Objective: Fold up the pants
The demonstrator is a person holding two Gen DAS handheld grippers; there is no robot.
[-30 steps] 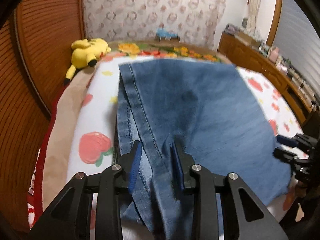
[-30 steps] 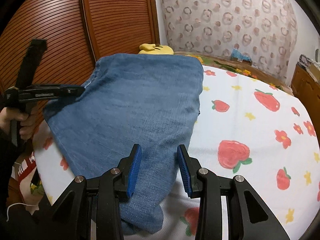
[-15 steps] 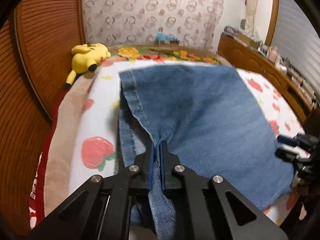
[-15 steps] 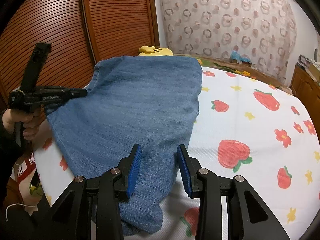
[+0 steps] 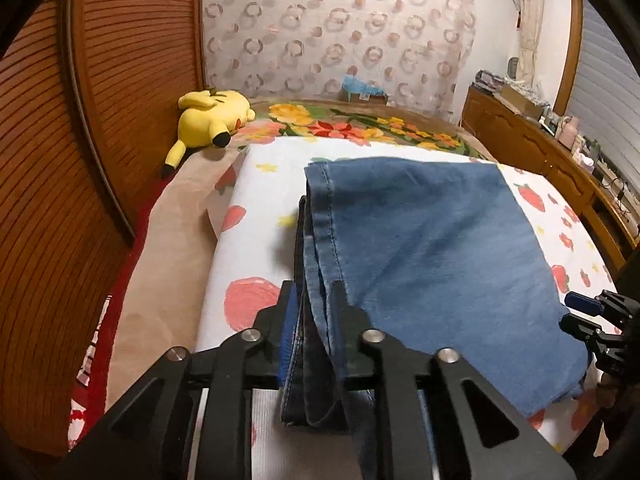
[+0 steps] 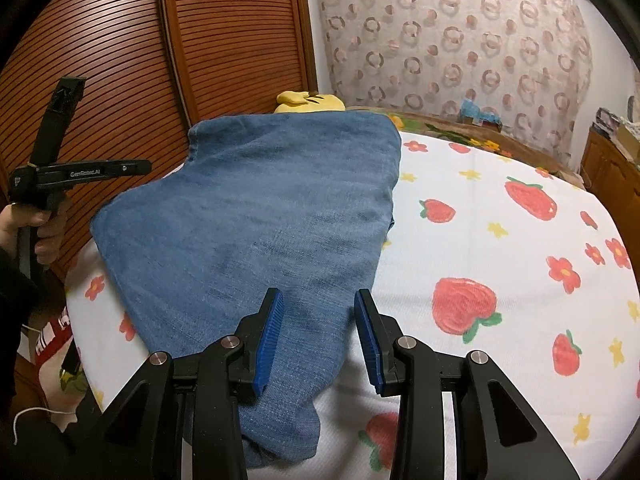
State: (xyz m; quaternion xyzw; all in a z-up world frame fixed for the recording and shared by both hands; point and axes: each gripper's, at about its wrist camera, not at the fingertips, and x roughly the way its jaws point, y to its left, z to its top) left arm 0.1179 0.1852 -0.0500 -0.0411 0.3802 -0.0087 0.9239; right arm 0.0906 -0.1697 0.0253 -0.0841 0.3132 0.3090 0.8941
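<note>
Blue denim pants (image 5: 432,248) lie folded flat on the strawberry-print bed sheet (image 5: 256,184); they also show in the right wrist view (image 6: 256,216). My left gripper (image 5: 312,300) is at the near left edge of the pants, its jaws a little apart with the layered hem edge between them. My right gripper (image 6: 318,320) is open and empty, hovering over the near right end of the pants. Each gripper shows in the other's view: the right one (image 5: 576,312) and the left one (image 6: 136,167).
A yellow plush toy (image 5: 212,116) lies at the bed's far left corner. Slatted wooden doors (image 6: 120,60) stand along the left of the bed. A wooden sideboard (image 5: 532,148) with small items runs along the right. A floral blanket (image 5: 360,128) covers the far end.
My left gripper closed on the pants' hem edge half a second ago and has since opened a little and pulled back. The right gripper stayed open and barely moved.
</note>
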